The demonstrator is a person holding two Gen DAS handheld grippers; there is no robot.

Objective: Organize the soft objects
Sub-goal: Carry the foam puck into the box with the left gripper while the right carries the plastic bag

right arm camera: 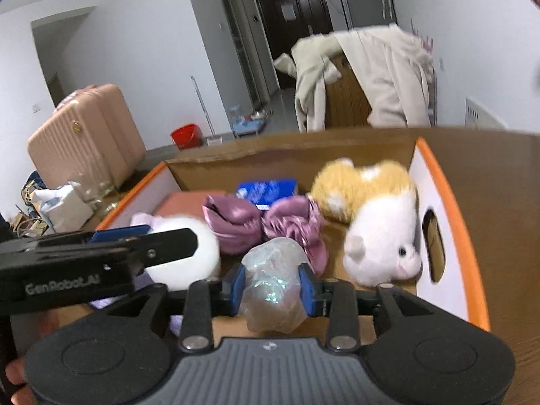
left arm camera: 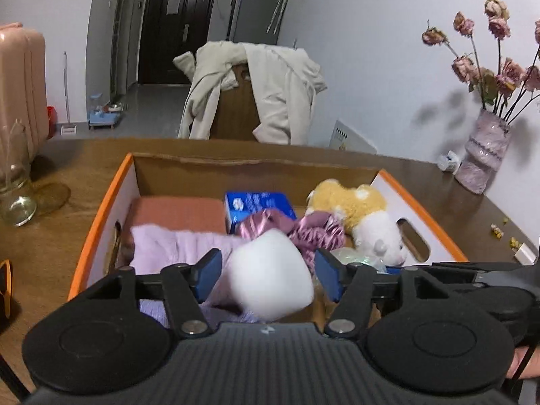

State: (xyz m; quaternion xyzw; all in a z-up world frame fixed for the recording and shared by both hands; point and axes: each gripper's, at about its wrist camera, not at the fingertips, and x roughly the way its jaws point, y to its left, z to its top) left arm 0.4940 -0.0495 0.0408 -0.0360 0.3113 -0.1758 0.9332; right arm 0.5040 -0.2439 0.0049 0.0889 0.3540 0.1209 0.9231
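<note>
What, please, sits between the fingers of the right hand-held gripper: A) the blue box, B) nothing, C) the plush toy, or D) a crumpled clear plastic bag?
D: the right hand-held gripper has its blue pads pressed against a crumpled clear plastic bag over the cardboard box.

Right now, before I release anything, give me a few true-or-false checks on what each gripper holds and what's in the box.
1. The left gripper is closed on a white fluffy soft block. False: its jaws stand wide, the blurred block between them not visibly pinched.
2. The right gripper clamps a crumpled clear plastic bag. True.
3. The yellow-and-white plush toy lies outside the orange-rimmed cardboard box. False: it lies inside, by the wall with the handle hole.
4. A blue printed carton sits inside near the far wall. True.
</note>
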